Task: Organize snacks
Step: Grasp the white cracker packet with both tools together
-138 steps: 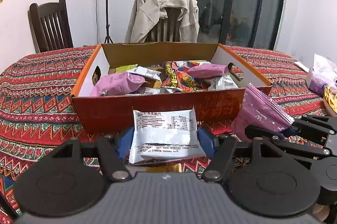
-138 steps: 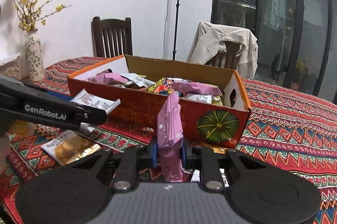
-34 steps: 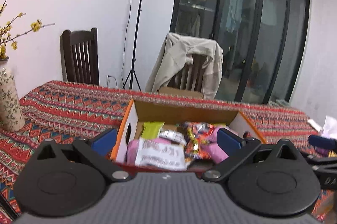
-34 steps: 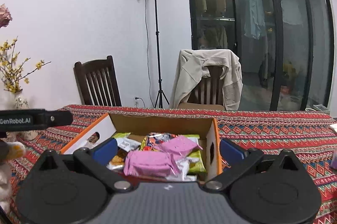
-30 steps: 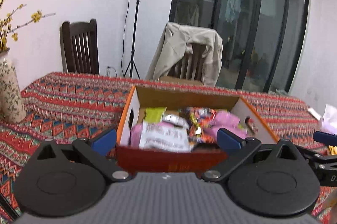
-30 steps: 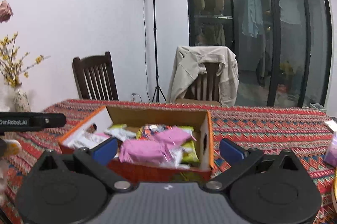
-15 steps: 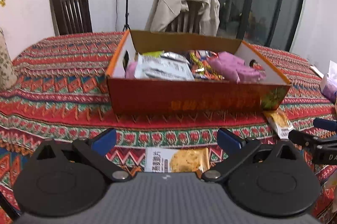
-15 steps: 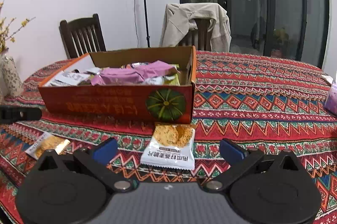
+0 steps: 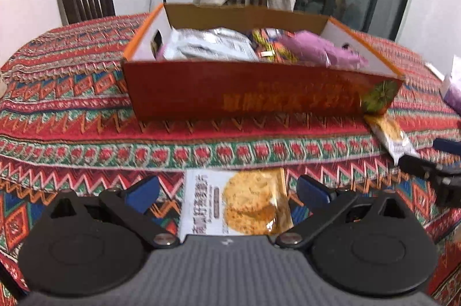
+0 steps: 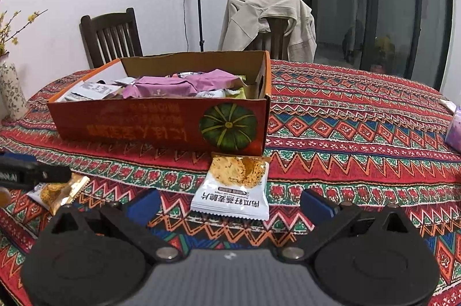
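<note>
Since half a second ago both grippers have dropped lower and closer to the patterned tabletop (image 10: 360, 116), so each now frames a cracker packet on the cloth in front of the snack box (image 10: 161, 119). The left gripper (image 9: 227, 189) has its jaws spread wide and empty, with one cracker packet (image 9: 234, 205) lying flat between them, its near edge hidden under the gripper body. The right gripper (image 10: 230, 203) is likewise wide apart and holding nothing; the second cracker packet (image 10: 234, 185) lies just ahead of it, its far end touching the box's front corner by the pumpkin print. The left view is motion-blurred, so the box lettering is unreadable. Purple and silver packets fill the box; what lies beneath them is hidden. To the right of the box the cloth lies bare up to a purple-white item (image 10: 454, 130) cut off at the frame edge.
</note>
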The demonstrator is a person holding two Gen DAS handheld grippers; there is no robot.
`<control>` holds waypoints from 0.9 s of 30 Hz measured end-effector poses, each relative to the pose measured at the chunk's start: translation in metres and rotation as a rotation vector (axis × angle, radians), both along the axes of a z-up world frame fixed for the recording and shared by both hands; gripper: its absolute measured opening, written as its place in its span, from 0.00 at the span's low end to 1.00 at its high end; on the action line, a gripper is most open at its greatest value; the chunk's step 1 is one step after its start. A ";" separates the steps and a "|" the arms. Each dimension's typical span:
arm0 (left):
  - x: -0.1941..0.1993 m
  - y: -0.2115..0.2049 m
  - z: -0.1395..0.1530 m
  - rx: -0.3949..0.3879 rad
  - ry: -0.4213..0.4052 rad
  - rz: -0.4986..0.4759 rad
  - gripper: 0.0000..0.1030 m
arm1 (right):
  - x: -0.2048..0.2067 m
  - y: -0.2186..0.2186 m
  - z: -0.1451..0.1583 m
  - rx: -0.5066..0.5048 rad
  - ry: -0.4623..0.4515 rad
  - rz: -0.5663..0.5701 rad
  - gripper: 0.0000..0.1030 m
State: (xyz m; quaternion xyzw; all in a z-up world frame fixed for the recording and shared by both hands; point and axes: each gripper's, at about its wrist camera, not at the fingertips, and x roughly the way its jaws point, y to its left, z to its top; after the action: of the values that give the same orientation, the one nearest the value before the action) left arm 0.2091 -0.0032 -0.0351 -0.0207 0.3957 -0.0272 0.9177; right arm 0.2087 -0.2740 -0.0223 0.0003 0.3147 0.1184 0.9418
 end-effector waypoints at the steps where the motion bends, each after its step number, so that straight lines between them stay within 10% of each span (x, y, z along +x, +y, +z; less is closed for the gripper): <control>1: 0.000 -0.002 -0.002 0.010 0.009 -0.001 1.00 | 0.000 0.000 0.000 0.000 0.001 -0.001 1.00; 9: -0.003 -0.009 -0.007 0.070 0.006 0.018 0.98 | 0.002 0.000 -0.002 -0.007 0.009 -0.004 1.00; 16: -0.009 -0.006 0.000 0.053 -0.029 0.023 0.66 | 0.004 0.000 -0.004 -0.014 0.015 -0.008 1.00; 27: -0.018 0.000 0.014 0.016 -0.126 0.024 0.62 | 0.004 0.002 -0.005 -0.019 0.002 -0.004 1.00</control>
State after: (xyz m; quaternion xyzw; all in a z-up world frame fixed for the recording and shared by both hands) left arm 0.1915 -0.0035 -0.0214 -0.0165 0.3369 -0.0143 0.9413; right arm 0.2123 -0.2718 -0.0274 -0.0082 0.3170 0.1136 0.9416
